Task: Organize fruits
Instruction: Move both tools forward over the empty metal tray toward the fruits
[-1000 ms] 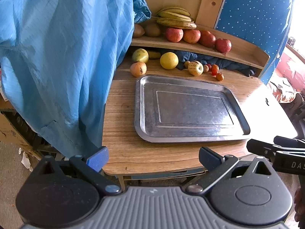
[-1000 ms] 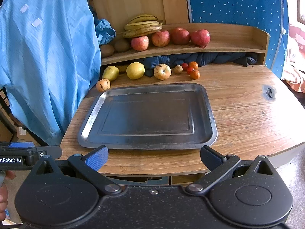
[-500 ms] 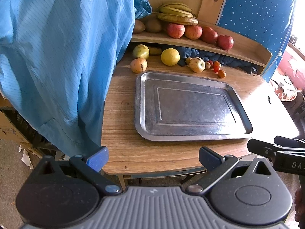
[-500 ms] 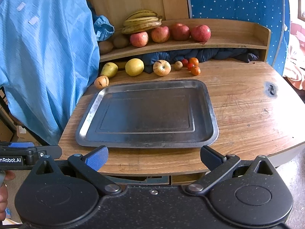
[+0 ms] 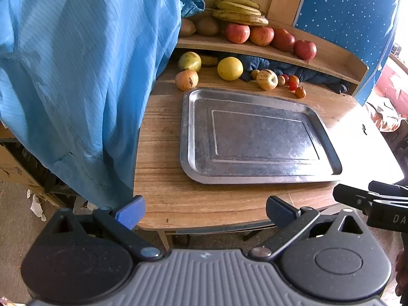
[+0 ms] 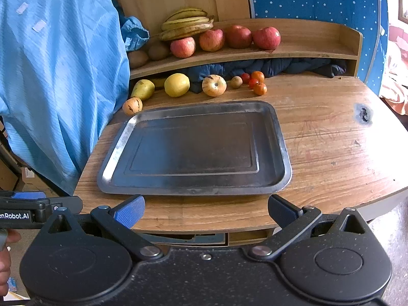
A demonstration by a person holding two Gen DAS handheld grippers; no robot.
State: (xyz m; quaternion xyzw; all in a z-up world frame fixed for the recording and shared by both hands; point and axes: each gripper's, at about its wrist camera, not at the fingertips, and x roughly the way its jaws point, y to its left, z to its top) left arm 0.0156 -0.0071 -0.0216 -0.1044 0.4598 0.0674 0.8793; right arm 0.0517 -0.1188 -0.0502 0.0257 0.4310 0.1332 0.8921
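An empty steel tray (image 5: pixel 257 137) (image 6: pixel 196 150) lies in the middle of the wooden table (image 6: pixel 329 142). Behind it stand loose fruits: a pear (image 6: pixel 142 89), a yellow citrus (image 6: pixel 177 85) (image 5: pixel 230 68), a striped apple (image 6: pixel 214 85) (image 5: pixel 266 79), a small orange fruit (image 6: pixel 132 105) (image 5: pixel 186 80) and several tiny red and orange fruits (image 6: pixel 256 81). On the shelf rest bananas (image 6: pixel 187 23) and red apples (image 6: pixel 224 39). My left gripper (image 5: pixel 204 210) and right gripper (image 6: pixel 205 209) both hover open at the table's near edge, holding nothing.
A blue garment (image 5: pixel 84 76) (image 6: pixel 58 76) hangs along the table's left side. Dark blue cloth (image 6: pixel 280 66) is stuffed under the curved wooden shelf (image 6: pixel 306 51). A dotted blue panel (image 6: pixel 313 0) stands behind. A burn mark (image 6: pixel 363 113) sits on the right of the table.
Both grippers have moved forward toward the table, so the tray and fruits look closer. Their jaws stay open.
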